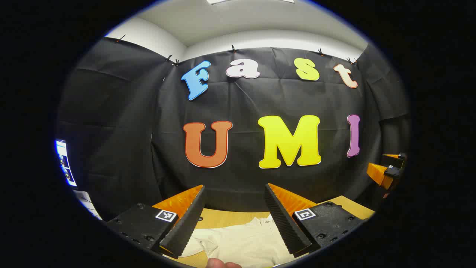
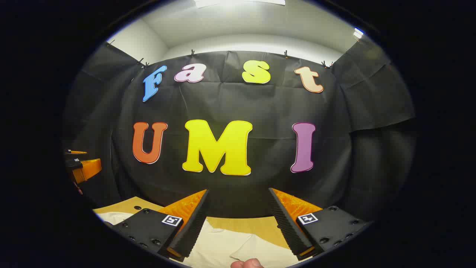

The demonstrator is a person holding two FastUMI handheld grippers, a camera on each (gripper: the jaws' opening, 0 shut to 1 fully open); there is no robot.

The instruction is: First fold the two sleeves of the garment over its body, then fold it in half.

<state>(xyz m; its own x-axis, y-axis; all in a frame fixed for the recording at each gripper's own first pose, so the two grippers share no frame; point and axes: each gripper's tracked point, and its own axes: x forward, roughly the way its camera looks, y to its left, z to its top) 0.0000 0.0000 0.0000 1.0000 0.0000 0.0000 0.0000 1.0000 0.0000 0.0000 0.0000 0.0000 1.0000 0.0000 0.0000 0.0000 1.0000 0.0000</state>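
A cream-white garment [image 1: 241,242] lies flat on the wooden table [image 1: 223,217] below both grippers. In the left gripper view my left gripper [image 1: 235,193] is held above it, open, with nothing between its orange and black fingers. A fingertip of the person [image 1: 221,263] shows at the bottom edge. The right gripper [image 1: 386,169] appears at the far right of that view. In the right gripper view my right gripper [image 2: 238,197] is open above the garment [image 2: 238,249], whose sleeve lies under it. The left gripper [image 2: 83,165] shows at the far left there.
The black cloth wall stands close behind the table's far edge [image 2: 241,223]. A lit screen [image 1: 65,162] sits at the far left of the left gripper view. White wall and ceiling lights are above.
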